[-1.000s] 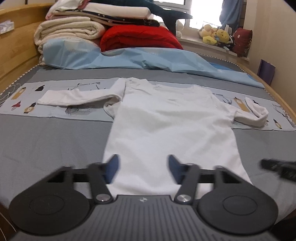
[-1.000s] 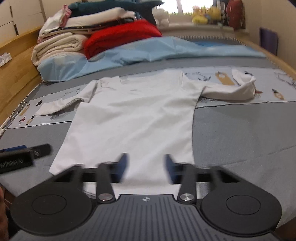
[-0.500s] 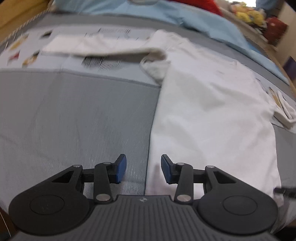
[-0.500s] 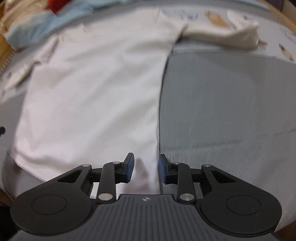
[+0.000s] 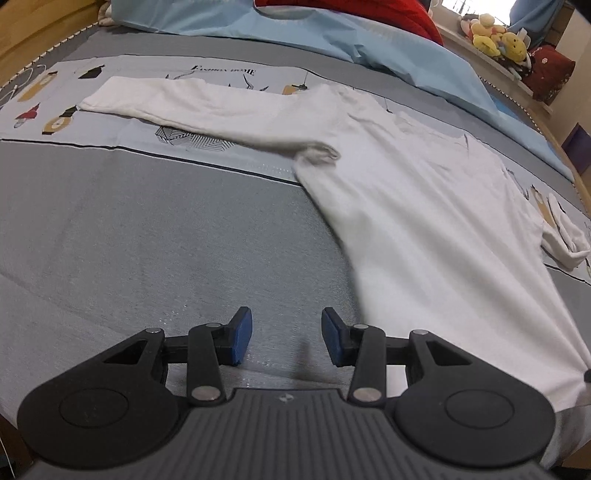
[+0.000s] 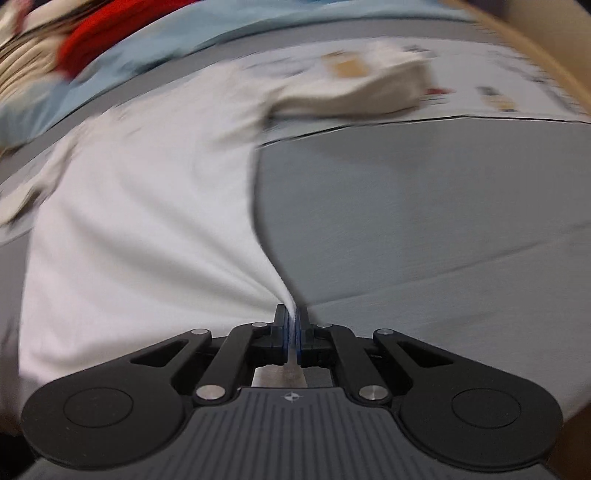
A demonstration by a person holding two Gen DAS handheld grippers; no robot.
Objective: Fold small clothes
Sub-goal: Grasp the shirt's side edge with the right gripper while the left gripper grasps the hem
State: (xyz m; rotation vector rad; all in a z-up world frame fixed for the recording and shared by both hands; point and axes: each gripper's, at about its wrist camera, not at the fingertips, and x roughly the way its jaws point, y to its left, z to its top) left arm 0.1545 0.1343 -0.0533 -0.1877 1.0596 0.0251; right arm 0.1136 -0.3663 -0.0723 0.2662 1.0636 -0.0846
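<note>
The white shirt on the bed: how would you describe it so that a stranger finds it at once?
On the grey bed cover, below the blue sheet, lies the white shirt, spread flat with long sleeves out. Unlike the folded red blanket behind, it is pinched at its hem corner by the right gripper.

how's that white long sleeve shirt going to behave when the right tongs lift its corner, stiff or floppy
Probably floppy: where the right tongs pinch the white shirt, the cloth gathers into pulled folds. Likely light, since it lies thin and flat on the bed. The sleeve would probably trail and drag, because it lies spread far out to the side. The left tongs are open over bare bedding.
</note>
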